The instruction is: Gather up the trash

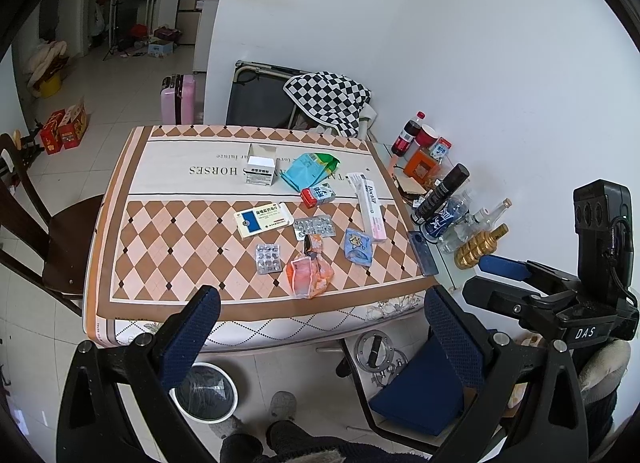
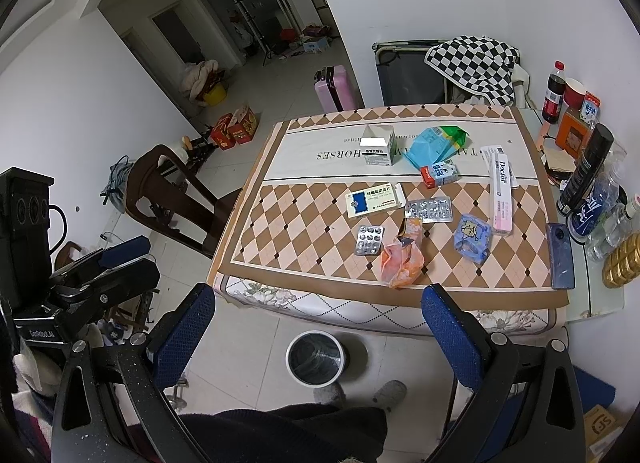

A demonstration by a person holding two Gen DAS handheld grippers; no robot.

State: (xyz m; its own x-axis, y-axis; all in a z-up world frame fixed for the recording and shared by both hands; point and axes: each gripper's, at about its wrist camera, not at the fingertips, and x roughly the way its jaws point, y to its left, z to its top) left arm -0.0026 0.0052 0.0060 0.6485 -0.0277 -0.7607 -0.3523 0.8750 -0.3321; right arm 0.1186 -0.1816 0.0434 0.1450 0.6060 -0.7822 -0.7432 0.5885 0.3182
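Lying on the diamond-patterned table [image 2: 280, 219] were two blister packs [image 2: 369, 240], three wrappers and several boxes; the bin [image 2: 316, 357] on the floor below looked empty. We held our left gripper [image 1: 320, 339] and right gripper [image 2: 320, 337] with fingers apart, holding nothing.

The left hand-held gripper [image 1: 320, 337] had a black frame with silver screws and two fingers padded in dark blue dimpled rubber. The right hand-held gripper [image 2: 318, 337] matched it: black speckled arms, silver screws, blue textured pads [image 2: 450, 337]. Each carried a black boxy module with three round openings and a thin black cable looping beside it; white lettering "DAS" marked the right one's mount, and white lettering, too small to read fully, marked the left one's. The person wore dark trousers [image 2: 288, 429] and grey fuzzy slippers [image 2: 388, 393].
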